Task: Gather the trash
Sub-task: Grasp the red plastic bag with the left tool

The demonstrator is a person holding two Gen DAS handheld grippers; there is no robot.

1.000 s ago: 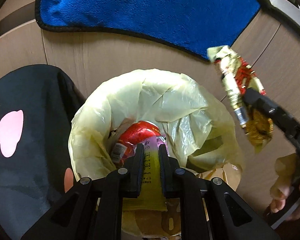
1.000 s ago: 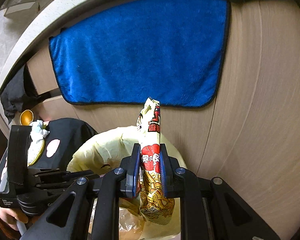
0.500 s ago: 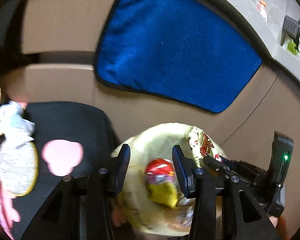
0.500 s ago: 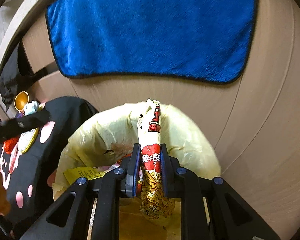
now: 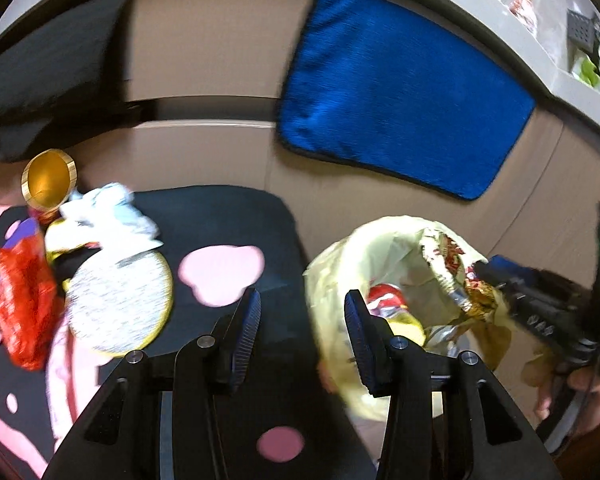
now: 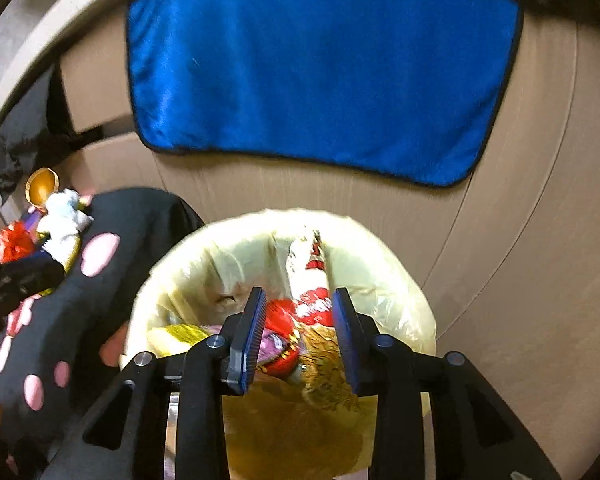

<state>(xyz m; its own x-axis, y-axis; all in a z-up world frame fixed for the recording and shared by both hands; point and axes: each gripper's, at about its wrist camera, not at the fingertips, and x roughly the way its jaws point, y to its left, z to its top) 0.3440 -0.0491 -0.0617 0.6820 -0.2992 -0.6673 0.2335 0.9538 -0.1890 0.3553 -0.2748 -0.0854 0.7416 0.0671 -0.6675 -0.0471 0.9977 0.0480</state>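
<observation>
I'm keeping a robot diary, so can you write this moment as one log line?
left tool: open, empty | right tool: just opened, snack wrapper between pads, loose, over bin bag | more trash: on black cloth

A deep blue plush cloth with dark edging [image 6: 320,68] hangs against beige wood-grain panels [image 6: 540,260] beneath a pale grey counter edge [image 5: 500,24], beside a black fabric surface with pink spots [image 5: 228,232].

We see the right gripper [image 6: 298,334] over the yellow-lined bin [image 6: 396,276], its jaws just opening, apart from the red-and-gold wrapper [image 6: 314,304] between them (blurred). A blue towel [image 6: 320,68] hangs at twelve o'clock; a black spotted cloth [image 6: 112,276] lies at nine.
</observation>
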